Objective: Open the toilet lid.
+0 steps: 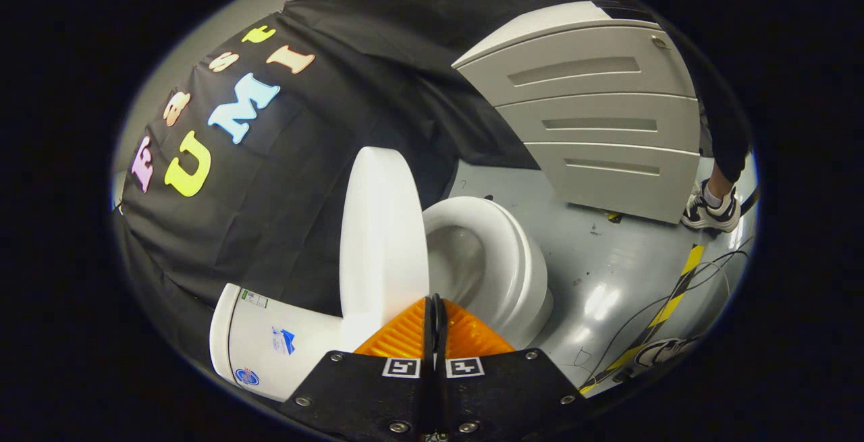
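We note the toilet lid (381, 226) as smooth, glossy white plastic or ceramic; which one we cannot tell. The bowl (503, 260) and tank (270, 341) show the same glazed sheen. The floor (607, 280) is glossy, scuffed grey. The drawer cabinet (594, 118) appears matt grey. The claw (435, 314), pressed closed, carries ribbed pads.

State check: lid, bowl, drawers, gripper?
toilet lid: raised, standing on edge next to the bowl opening
toilet bowl: uncovered, seat ring exposed
drawer cabinet: all three drawers closed
gripper: fingers shut together, nothing between them, just short of the lid's lower edge
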### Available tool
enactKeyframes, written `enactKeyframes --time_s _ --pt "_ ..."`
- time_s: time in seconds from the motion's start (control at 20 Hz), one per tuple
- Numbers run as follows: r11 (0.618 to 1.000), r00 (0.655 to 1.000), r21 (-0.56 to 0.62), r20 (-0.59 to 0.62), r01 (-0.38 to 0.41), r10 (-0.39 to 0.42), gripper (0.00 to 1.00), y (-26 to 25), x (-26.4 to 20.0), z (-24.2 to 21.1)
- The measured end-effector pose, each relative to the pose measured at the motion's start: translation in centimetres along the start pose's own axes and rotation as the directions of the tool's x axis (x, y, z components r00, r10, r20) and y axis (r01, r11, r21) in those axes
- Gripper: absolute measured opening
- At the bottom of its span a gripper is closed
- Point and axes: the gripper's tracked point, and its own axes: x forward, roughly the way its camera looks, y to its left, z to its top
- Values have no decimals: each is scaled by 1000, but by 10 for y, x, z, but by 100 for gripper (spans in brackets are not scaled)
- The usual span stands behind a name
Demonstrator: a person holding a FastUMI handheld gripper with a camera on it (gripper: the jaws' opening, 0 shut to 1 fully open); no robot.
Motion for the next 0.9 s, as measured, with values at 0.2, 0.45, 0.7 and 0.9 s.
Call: enactKeyframes --time_s 0.2,0.45,0.7,0.9 --pt "997 999 -71 34 -5 7 0 20 -12 2" --pt "992 997 -123 66 -17 26 0 34 -19 2" --pt "980 995 -196 96 -18 37 0 55 -30 2" --pt "946 991 -324 121 -9 51 0 79 -44 -1"
